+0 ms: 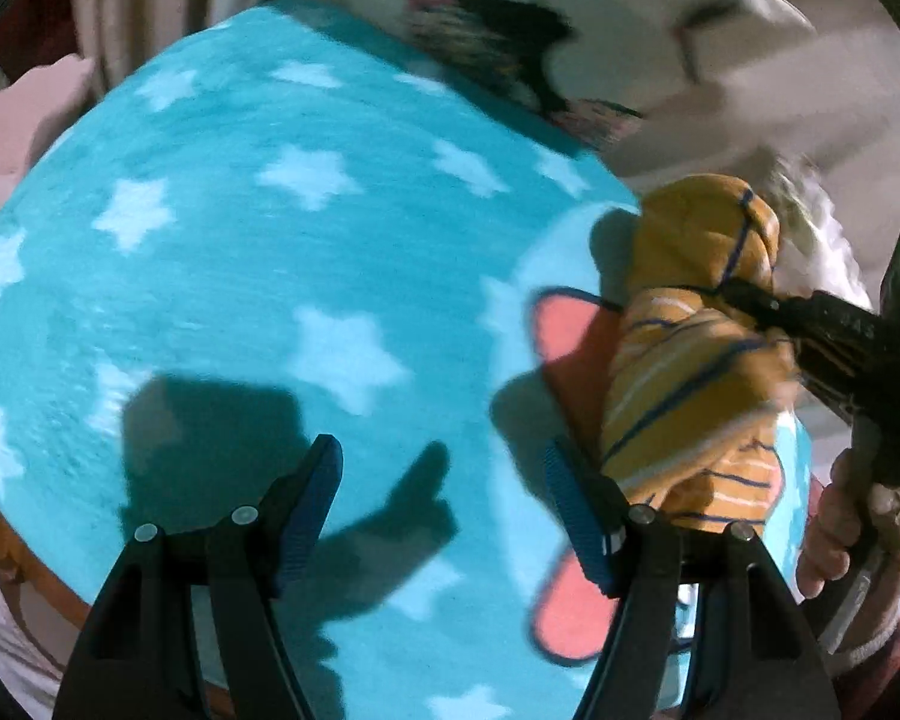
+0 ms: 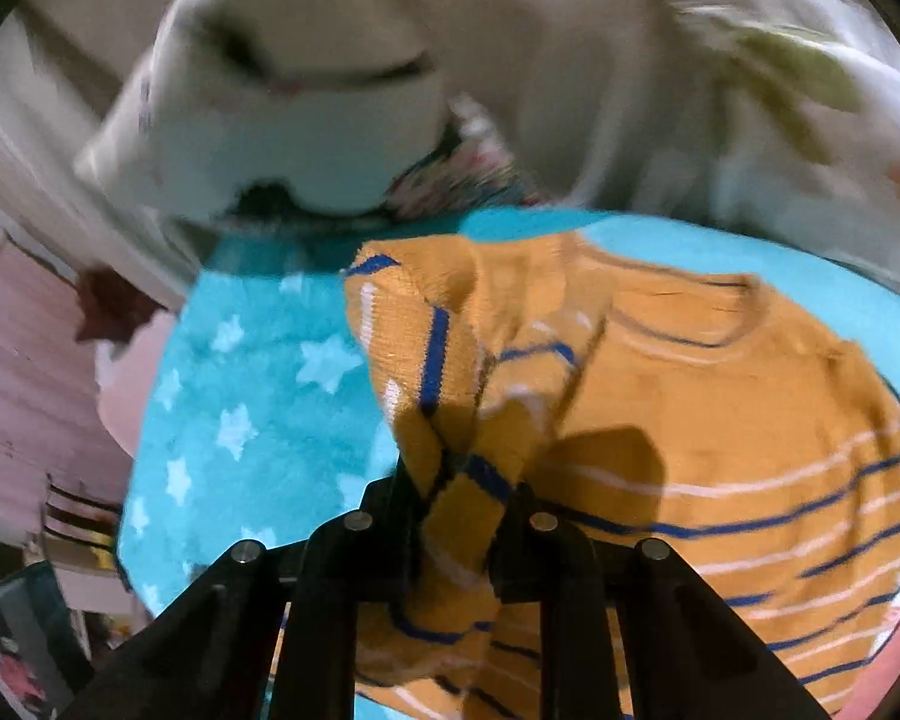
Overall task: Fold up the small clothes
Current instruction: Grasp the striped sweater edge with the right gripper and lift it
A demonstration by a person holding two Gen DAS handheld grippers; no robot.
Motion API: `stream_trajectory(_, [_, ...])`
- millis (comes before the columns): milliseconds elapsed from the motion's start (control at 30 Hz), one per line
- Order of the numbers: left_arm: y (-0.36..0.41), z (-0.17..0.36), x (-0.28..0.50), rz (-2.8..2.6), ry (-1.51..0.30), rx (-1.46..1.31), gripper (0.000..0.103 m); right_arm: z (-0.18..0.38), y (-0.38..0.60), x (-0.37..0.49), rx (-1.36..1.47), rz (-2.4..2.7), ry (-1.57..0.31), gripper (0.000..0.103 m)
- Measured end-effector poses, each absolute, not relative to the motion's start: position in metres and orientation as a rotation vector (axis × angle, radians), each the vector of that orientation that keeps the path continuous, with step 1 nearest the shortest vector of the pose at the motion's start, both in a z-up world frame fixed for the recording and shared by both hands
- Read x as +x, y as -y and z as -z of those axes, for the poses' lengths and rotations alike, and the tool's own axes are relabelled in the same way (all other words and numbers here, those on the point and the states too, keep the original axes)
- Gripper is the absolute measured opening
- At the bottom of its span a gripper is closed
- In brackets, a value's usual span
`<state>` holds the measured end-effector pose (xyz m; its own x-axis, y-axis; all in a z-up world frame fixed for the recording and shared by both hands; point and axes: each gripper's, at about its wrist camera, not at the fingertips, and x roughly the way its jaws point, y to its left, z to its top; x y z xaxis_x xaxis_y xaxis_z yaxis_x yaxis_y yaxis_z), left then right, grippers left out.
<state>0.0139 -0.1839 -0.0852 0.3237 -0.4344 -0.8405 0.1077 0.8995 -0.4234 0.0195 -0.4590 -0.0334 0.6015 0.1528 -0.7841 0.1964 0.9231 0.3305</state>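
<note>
Mustard-yellow knitted small sweater with blue and white stripes [image 2: 720, 420] lies near the right edge of the turquoise star-patterned fleece blanket [image 1: 240, 252], folding barely begun. The right gripper [image 2: 459, 480] has its jaws clenched on a bunched sleeve, while the left gripper [image 1: 441, 510] hangs released, holding nothing. Bare blanket to the left offers room to fold.

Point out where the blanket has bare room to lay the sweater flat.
The starred blanket lies bare ahead of the open left claw, out to the patterned cloth. It is crowded on the right, where the sweater hangs bunched from the right claw.
</note>
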Motion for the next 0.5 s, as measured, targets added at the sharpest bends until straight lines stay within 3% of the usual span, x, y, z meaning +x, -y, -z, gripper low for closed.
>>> stream_trajectory(233, [0.287,0.063,-0.006,0.526,-1.145,-0.214,0.068,0.035,0.566,-0.042,0.584,0.024,-0.83,0.018])
stream_trajectory(500, [0.388,0.069,-0.029,0.648,-1.179,-0.082,0.069,0.074,0.668,-0.101,0.719,0.144,-0.795,0.017])
